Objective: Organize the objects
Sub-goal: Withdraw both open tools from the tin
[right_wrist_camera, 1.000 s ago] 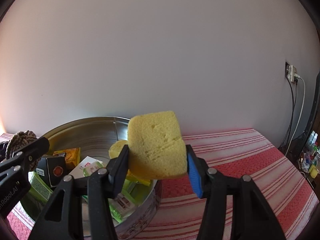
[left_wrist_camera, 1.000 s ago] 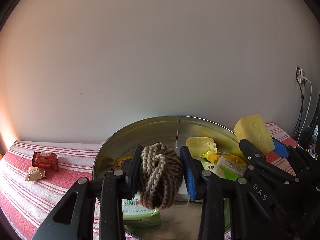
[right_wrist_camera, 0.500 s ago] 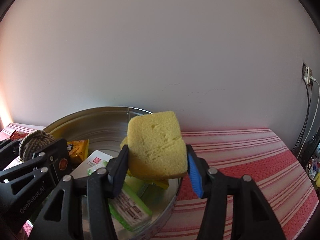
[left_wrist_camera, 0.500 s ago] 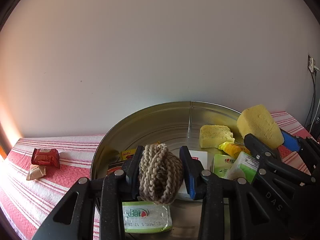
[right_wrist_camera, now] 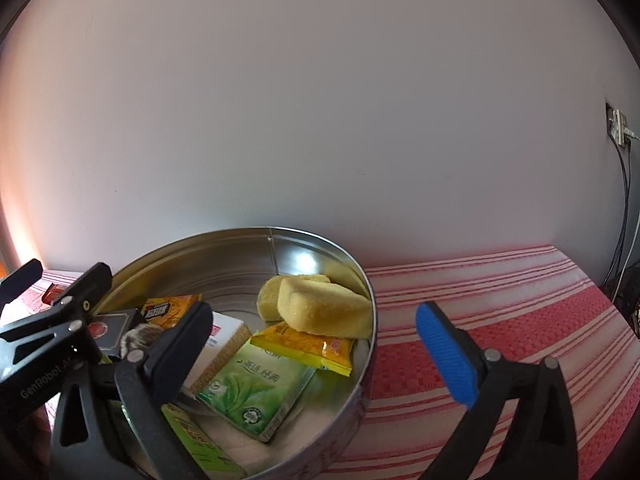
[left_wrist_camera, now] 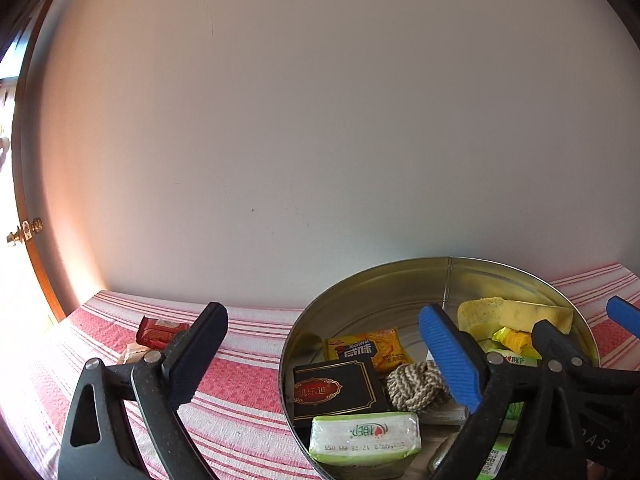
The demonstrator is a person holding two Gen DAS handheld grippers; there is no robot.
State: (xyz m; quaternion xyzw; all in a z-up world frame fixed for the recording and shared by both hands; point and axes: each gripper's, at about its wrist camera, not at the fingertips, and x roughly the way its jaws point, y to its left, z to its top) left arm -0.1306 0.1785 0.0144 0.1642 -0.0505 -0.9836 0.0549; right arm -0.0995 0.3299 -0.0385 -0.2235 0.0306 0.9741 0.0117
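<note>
A round metal tin (left_wrist_camera: 380, 280) stands on the red striped cloth. The brown knitted ball (left_wrist_camera: 416, 386) lies inside it beside a black box (left_wrist_camera: 336, 390). My left gripper (left_wrist_camera: 322, 314) hangs over the tin's left rim, its jaws opening wide, with its pads touching nothing. The yellow sponge (right_wrist_camera: 324, 310) rests in the tin (right_wrist_camera: 240, 248) against its far right wall, on a second sponge. My right gripper (right_wrist_camera: 314, 312) is above the tin's right rim. Its jaws are also opening, with nothing between the pads. The left gripper's fingers (right_wrist_camera: 60, 308) show at the left edge of the right wrist view.
In the tin lie a green tissue pack (left_wrist_camera: 364, 436), an orange snack packet (left_wrist_camera: 368, 350), a green tea box (right_wrist_camera: 256, 392) and a white box (right_wrist_camera: 224, 336). A red packet (left_wrist_camera: 160, 330) sits on the cloth left of the tin. A wall socket with cables (right_wrist_camera: 618, 126) is at the right.
Both grippers have opened. The knitted ball has dropped from the left one into the tin and the sponge from the right one. The left view has swung leftward.
</note>
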